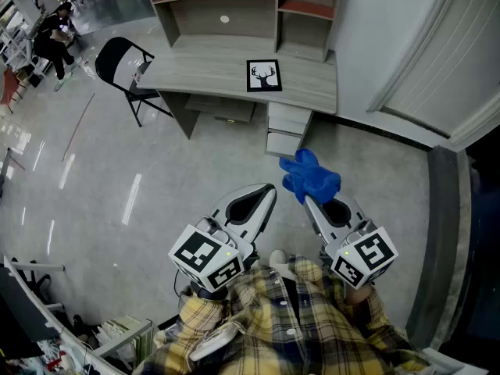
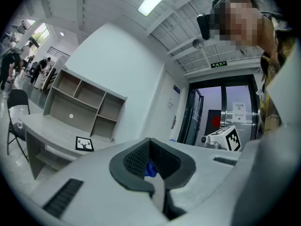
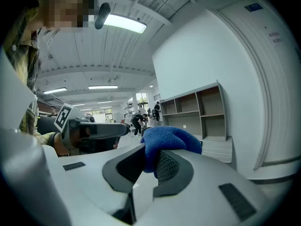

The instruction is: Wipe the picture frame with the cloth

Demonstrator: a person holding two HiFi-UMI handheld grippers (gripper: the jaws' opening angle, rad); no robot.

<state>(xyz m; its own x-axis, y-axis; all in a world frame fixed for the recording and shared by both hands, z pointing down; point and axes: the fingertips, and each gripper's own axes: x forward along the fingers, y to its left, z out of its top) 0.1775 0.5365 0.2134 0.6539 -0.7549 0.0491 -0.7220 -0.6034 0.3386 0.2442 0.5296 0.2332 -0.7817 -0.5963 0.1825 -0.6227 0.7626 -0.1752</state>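
Your right gripper (image 1: 307,196) is pinching the blue cloth (image 1: 310,174), which bunches out past its tips above the floor (image 1: 156,178). Your left gripper (image 1: 268,192) is pressed together with nothing in it, just beside the right one. The picture frame (image 1: 264,76), black-edged with a deer print, lies flat on the counter (image 1: 195,73), near the front edge and towards the right end, well apart from both grippers. A black chair (image 1: 121,61) stands at the counter's left end
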